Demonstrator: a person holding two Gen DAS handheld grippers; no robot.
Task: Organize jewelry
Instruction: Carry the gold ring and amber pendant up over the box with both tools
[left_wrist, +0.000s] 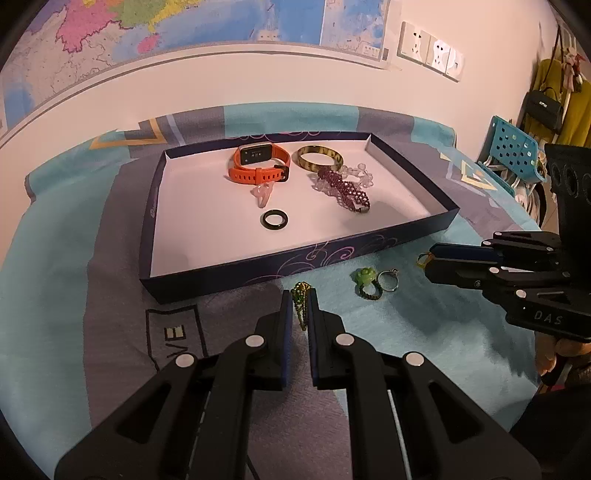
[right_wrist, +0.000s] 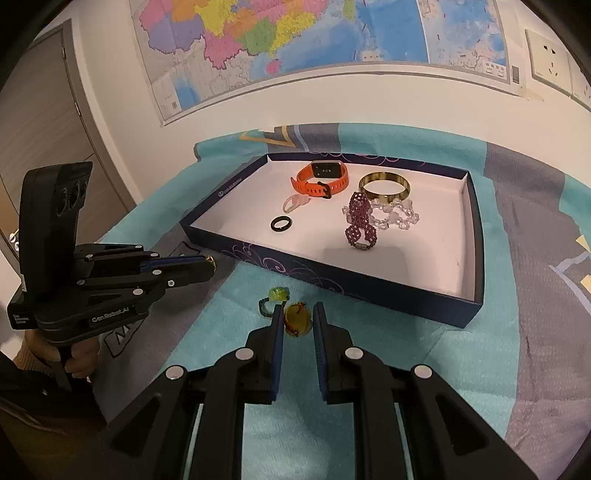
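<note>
L tool (left_wrist: 299, 295) pinches gold-green chain (left_wrist: 300, 300); R tool (right_wrist: 297, 314) clamps amber ring (right_wrist: 296, 320), partly hidden.

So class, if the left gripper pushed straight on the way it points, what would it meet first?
Probably the near wall of the jewelry tray, just beyond the green-gold chain that the left gripper is shut on; depth is uncertain.

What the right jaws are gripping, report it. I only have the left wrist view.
Observer: A round translucent amber ornament, pinched between the jaws of the right gripper.
Operator: Now check my left gripper from the side.
Observer: The left gripper is shut; only a bit of the gold chain ornament pokes past its tip.
Operator: Tell me what's on its handle.
Observer: A hand, wrapped around it.
</note>
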